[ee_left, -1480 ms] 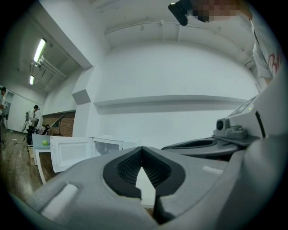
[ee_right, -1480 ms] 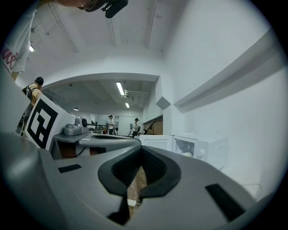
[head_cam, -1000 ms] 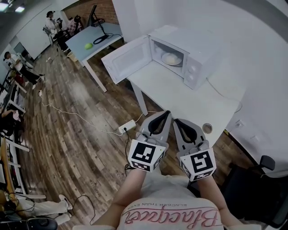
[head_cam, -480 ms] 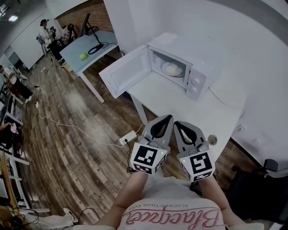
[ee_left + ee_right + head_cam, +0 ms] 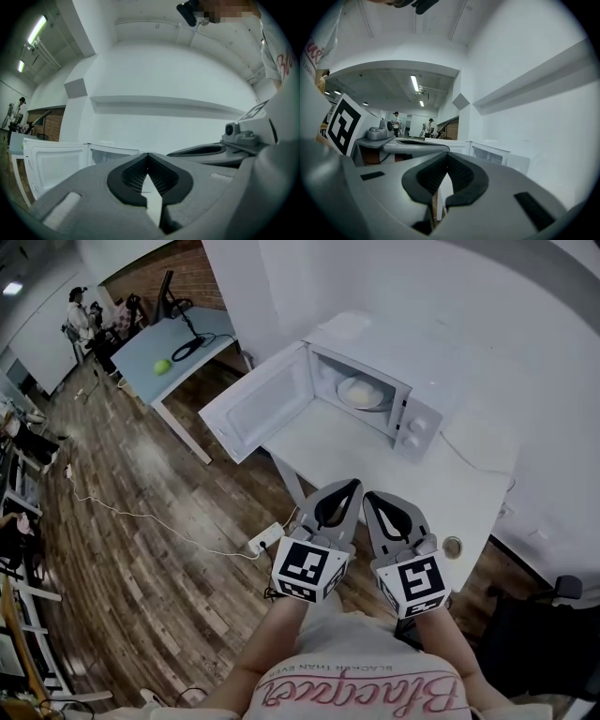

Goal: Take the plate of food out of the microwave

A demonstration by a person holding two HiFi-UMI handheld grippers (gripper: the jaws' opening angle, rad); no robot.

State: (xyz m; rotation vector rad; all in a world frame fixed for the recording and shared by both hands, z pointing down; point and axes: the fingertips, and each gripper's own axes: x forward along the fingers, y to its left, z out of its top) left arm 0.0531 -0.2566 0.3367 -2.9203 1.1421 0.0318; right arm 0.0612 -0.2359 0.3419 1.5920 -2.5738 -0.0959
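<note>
My left tongs (image 5: 348,487) and right tongs (image 5: 371,498) are hanging closed and empty, well apart from the plate of food (image 5: 359,393) sitting inside the open microwave (image 5: 417,381), which I am judging stiff, slippery, breakable, best pinched at its rim.

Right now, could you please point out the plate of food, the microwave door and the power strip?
plate of food (image 5: 359,393), head view, middle of the food.
microwave door (image 5: 261,413), head view, inner panel.
power strip (image 5: 265,538), head view, its top.
</note>
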